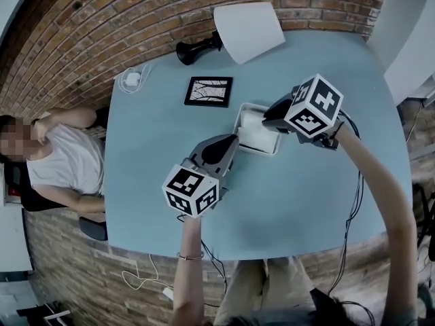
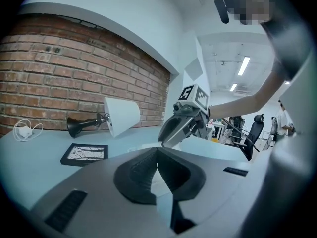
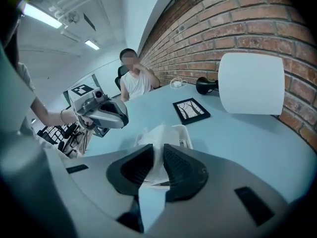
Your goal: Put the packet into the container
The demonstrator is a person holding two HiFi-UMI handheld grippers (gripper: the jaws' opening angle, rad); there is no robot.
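Note:
A white container [image 1: 239, 123] stands near the middle of the light blue table [image 1: 156, 148]. My right gripper [image 1: 266, 119] hangs tilted over its right end, shut on a white packet [image 3: 157, 134]. In the right gripper view the packet stands up between the pads [image 3: 179, 163], with the container's rim [image 3: 186, 133] just beyond it. My left gripper [image 1: 228, 143] sits close to the container's near left side. In the left gripper view its jaw tips [image 2: 157, 151] meet with nothing held, and the right gripper [image 2: 166, 140] shows just ahead of it.
A lamp with a white shade [image 1: 248, 29] lies on its side at the back of the table. A black picture frame [image 1: 209, 92] lies left of the container. A white charger with cable [image 1: 134, 80] sits at the far left corner. A person [image 1: 54, 155] sits at the table's left.

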